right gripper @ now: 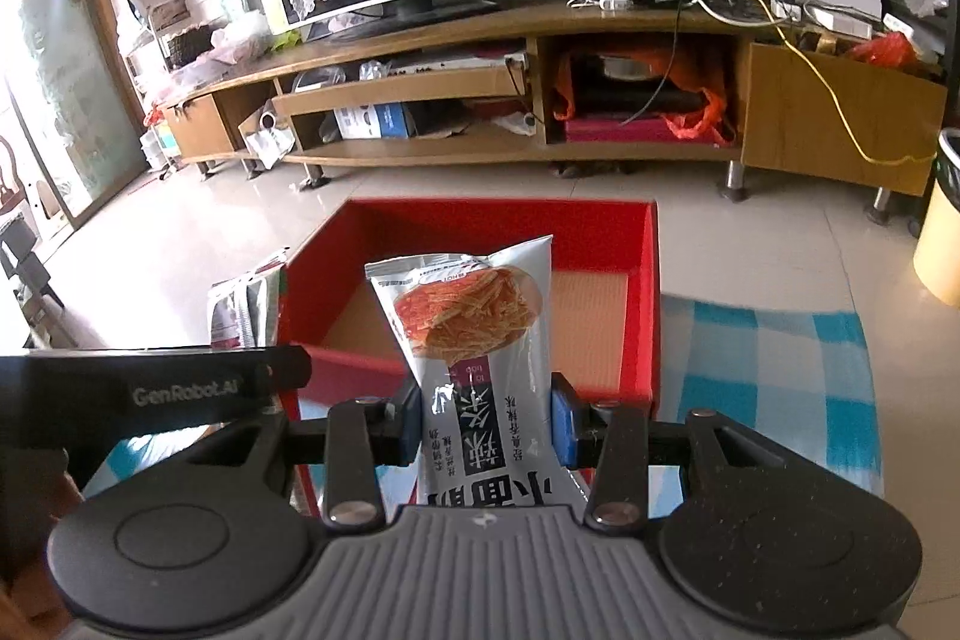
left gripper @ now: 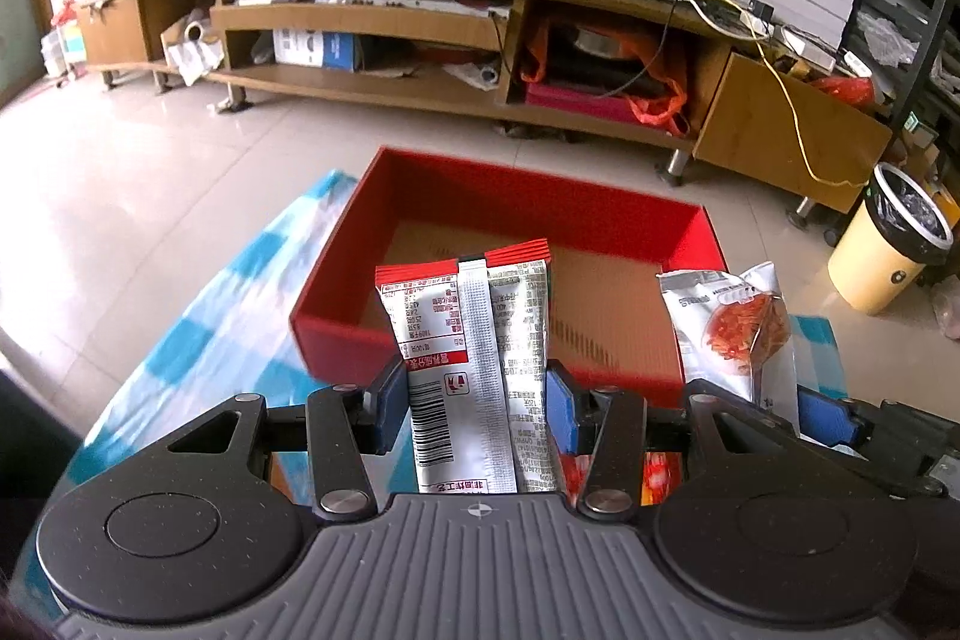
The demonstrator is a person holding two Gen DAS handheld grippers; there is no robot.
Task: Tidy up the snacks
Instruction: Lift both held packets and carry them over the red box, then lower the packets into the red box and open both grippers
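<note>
L hand-held gripper pinching red pack, R pinching strips pack, both over box. Risk: packs colliding or snagging near wall on drop.

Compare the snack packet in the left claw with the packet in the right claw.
The left packet shows its back: a barcode, a centre seam and a red-striped top edge. The right packet shows its front: a picture of orange-red strips and large dark lettering.
The left packet's top edge is flat; the right packet's is slanted and crumpled.
Both are silvery-white, pinched upright in a closed claw, in front of the red box.
</note>
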